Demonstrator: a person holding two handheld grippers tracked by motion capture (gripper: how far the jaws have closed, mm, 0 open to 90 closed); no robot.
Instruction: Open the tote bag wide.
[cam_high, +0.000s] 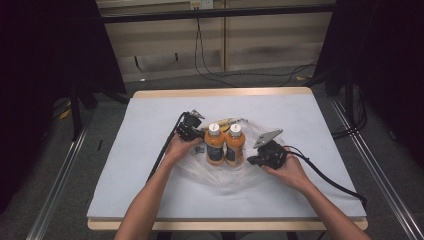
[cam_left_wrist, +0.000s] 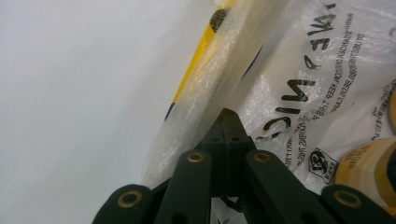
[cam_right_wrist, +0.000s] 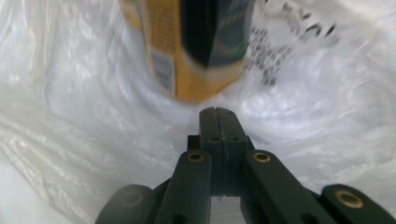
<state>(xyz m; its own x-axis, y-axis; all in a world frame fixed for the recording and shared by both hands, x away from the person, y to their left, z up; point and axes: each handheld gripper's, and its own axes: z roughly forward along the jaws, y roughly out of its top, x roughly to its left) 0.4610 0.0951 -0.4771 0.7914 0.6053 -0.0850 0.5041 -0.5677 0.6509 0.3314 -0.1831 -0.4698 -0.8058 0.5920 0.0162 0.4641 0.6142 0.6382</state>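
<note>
While both hand-held grippers (cam_high: 199, 134) (cam_high: 251, 160) pinch the plastic bag (cam_high: 220, 172), bottles (cam_high: 225, 145) stand between.

Two orange juice bottles with white caps stand upright and touching side by side near the middle of the desk (cam_high: 150, 130), the left bottle (cam_high: 215, 145) and the right bottle (cam_high: 234, 144) both sitting on a crumpled clear plastic bag (cam_high: 220, 172). The bag spreads flat around their bases, and it carries black printed warning text and a yellow and black strip along one edge (cam_left_wrist: 196, 56).
</note>
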